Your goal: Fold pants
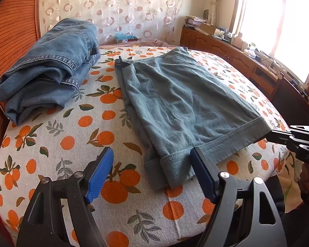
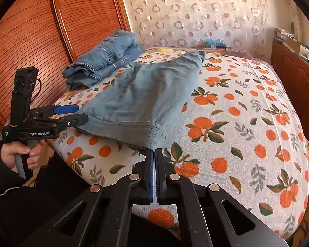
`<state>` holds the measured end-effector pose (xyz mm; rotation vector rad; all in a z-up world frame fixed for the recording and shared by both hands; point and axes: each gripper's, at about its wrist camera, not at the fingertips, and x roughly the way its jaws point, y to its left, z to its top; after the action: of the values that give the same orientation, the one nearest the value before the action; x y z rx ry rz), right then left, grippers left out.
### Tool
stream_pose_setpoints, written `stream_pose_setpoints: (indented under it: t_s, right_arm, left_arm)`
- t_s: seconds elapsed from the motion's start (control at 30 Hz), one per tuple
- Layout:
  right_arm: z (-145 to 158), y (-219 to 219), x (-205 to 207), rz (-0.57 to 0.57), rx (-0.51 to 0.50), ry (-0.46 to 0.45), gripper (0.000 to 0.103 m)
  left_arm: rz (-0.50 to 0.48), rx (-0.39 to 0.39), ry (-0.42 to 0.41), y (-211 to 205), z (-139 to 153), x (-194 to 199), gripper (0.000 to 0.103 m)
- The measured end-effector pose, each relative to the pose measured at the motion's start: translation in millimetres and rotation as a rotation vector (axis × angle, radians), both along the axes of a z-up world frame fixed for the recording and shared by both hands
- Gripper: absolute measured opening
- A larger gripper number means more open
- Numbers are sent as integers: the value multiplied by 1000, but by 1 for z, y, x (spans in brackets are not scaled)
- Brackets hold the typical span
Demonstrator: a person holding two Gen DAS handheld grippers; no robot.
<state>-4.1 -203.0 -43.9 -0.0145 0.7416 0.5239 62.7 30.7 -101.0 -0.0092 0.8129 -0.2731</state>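
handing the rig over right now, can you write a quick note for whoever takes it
Right gripper: shut on the near hem corner of the grey-green pants.
Left gripper: open, fingers straddling the other hem corner, not yet gripping.
Pants lie flat on the orange-print bedspread; folded jeans stacked beyond.
Done: right grip. Left: close left, fold the pants.

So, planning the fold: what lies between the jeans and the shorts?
Only bare orange-print sheet between the jeans and the shorts; the left wrist view shows it best.
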Motion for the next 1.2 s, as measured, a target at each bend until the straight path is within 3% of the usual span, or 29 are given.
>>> stream_pose_setpoints:
  t_s: [0.17,0.37,0.47,0.63,0.87,1.2]
  right_arm:
    - [1,-5,3,-22,20,21,1]
    - [16,-15,1,-51,23,-26,5]
    - [21,-16,9,-62,9,-53,11]
    - [31,-11,42,-66,6,-90,36]
    - [37,2,102,-45,-48,-130,39]
    - [19,38,203,5,-103,-52,39]
  left_arm:
    - [3,-2,-11,1,2,0,77]
    - [-17,10,-50,-3,16,7,77]
    - [-35,23,-69,-6,25,20,77]
    - [-51,35,-79,-9,34,53,77]
    - [-47,53,-51,-8,37,112,65]
    - [-29,89,23,-5,25,186,47]
